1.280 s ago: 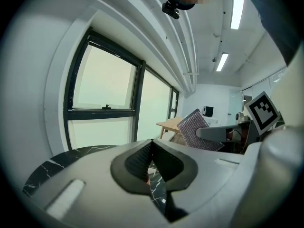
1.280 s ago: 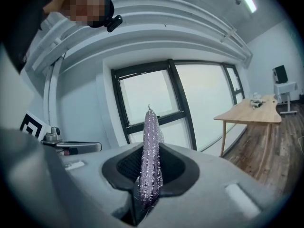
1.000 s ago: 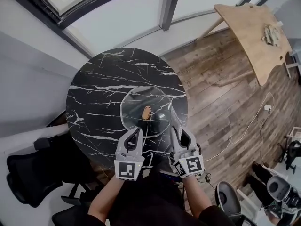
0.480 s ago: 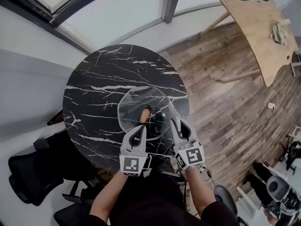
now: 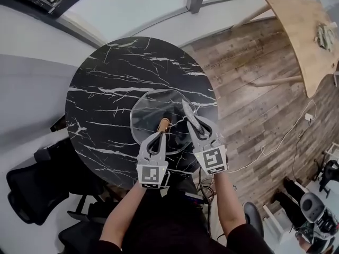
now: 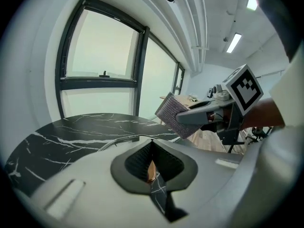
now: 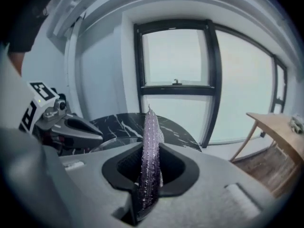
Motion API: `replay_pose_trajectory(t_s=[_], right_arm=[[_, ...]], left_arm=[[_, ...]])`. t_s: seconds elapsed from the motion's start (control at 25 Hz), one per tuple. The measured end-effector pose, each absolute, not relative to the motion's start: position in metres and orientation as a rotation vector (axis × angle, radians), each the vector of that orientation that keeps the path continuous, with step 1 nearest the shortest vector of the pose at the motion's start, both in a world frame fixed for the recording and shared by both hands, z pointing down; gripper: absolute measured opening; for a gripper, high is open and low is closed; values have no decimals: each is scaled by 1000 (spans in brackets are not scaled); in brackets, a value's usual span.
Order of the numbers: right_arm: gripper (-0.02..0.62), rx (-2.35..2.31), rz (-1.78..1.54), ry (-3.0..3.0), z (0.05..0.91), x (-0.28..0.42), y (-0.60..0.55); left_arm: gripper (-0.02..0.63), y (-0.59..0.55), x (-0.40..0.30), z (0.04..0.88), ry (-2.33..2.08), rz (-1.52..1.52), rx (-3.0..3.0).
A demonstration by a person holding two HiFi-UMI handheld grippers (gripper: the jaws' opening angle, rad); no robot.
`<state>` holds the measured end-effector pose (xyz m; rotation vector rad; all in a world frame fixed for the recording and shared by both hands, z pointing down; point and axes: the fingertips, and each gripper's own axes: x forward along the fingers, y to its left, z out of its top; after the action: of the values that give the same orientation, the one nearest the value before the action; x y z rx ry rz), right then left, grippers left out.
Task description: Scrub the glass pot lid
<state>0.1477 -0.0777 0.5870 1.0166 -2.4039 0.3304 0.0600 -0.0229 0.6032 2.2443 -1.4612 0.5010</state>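
On the black table [image 5: 106, 78], toward 6 o'clock, sits the glass pot lid [image 5: 151, 112]. My left tongs [image 5: 158, 136] have moved in and now pinch its wooden knob [image 5: 163, 124]. My right tongs [image 5: 192, 121] clamp the scrub pad [image 5: 186, 109] at the lid's 3 o'clock rim, so I judge scrubbing can start.

Black marble table [image 5: 114, 78] veined white, clear glass lid [image 5: 148, 114] with tan knob [image 5: 163, 124], glittery grey-violet scouring pad [image 7: 151, 141]

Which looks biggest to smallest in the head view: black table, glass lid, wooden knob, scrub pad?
1. black table
2. glass lid
3. scrub pad and wooden knob: both small, with the pad seen edge-on, so I can't rank them.
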Motion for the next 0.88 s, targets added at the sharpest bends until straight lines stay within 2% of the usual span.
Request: replay_pose_trajectory(t_s=[0.6, 0.88], right_arm=[[75, 494, -4, -2153, 687, 125, -88], [74, 415, 6, -2094, 708, 115, -78]], left_arm=[[3, -18, 55, 630, -1454, 512, 2179], [3, -16, 52, 634, -1478, 490, 2160]])
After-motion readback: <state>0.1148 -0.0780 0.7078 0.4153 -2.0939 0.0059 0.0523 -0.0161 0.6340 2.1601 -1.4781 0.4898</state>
